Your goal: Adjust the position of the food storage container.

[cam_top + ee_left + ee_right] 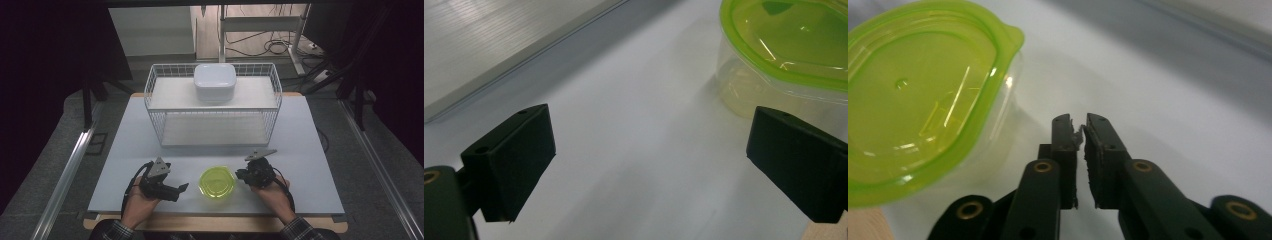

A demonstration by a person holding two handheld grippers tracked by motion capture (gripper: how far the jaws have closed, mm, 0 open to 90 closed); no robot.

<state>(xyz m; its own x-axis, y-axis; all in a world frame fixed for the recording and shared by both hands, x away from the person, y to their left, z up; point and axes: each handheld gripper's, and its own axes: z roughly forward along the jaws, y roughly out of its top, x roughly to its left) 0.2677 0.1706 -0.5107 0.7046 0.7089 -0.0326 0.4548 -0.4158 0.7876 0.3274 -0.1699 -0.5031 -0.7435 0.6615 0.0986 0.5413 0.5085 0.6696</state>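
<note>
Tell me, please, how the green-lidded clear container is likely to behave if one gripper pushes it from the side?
The container looks empty through its clear wall, so it is probably light and would slide readily on the smooth table. It sits low and wide, so tipping seems unlikely. Its thin plastic wall may flex under a squeeze.

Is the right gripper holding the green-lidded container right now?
No, in the right gripper view the right gripper has its jaws nearly together with nothing between them, and the green-lidded container sits apart to its side.

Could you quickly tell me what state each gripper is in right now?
Left gripper: open, holding nothing.
Right gripper: nearly closed, a narrow gap, holding nothing.
</note>
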